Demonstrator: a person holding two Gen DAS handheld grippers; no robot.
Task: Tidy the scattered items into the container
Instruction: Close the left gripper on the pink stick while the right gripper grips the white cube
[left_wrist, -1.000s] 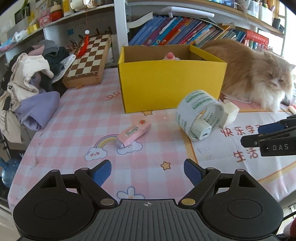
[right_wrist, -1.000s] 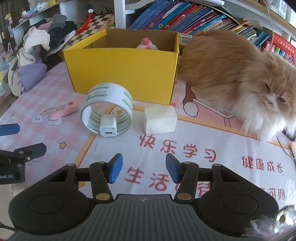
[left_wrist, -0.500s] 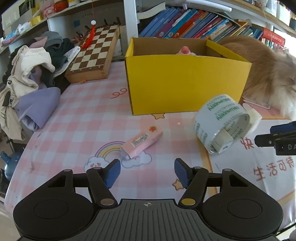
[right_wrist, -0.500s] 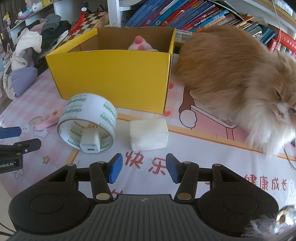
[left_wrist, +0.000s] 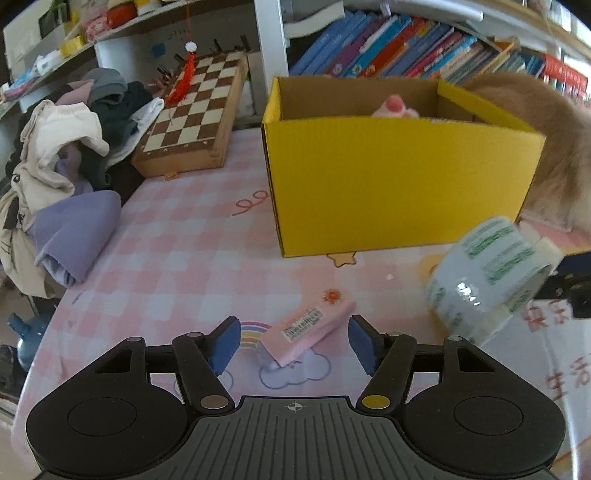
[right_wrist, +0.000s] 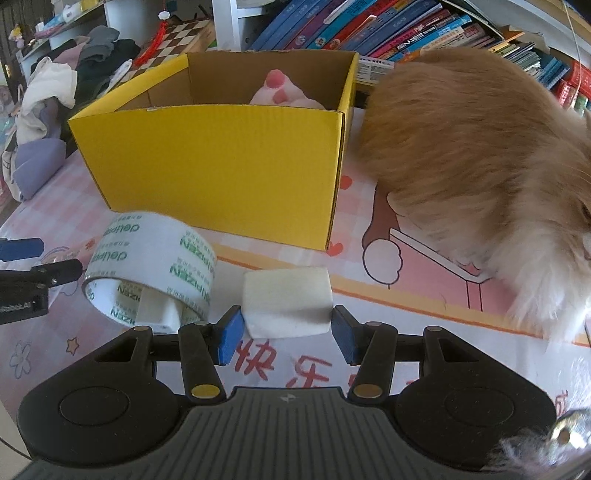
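A pink eraser (left_wrist: 306, 330) lies on the checked tablecloth between the fingertips of my left gripper (left_wrist: 294, 345), which is open and not touching it. A white block (right_wrist: 288, 302) sits at the tips of my right gripper (right_wrist: 287, 336). The blue pads flank its near end with no visible squeeze, so that gripper is open. A tape roll (right_wrist: 151, 266) with a small white charger (right_wrist: 159, 314) inside it stands left of the block. Behind them is the open yellow box (right_wrist: 221, 166) (left_wrist: 399, 184), holding a pink plush toy (right_wrist: 284, 92).
An orange long-haired cat (right_wrist: 480, 166) lies right of the box, close to the white block. A chessboard (left_wrist: 192, 110) and a heap of clothes (left_wrist: 62, 166) fill the far left. Books (right_wrist: 369, 33) line the shelf behind. The table's left edge (left_wrist: 44, 332) is near.
Both grippers have come forward and down towards the table. The left jaws have narrowed and now flank the pink eraser. The white block now sits between the right fingertips.
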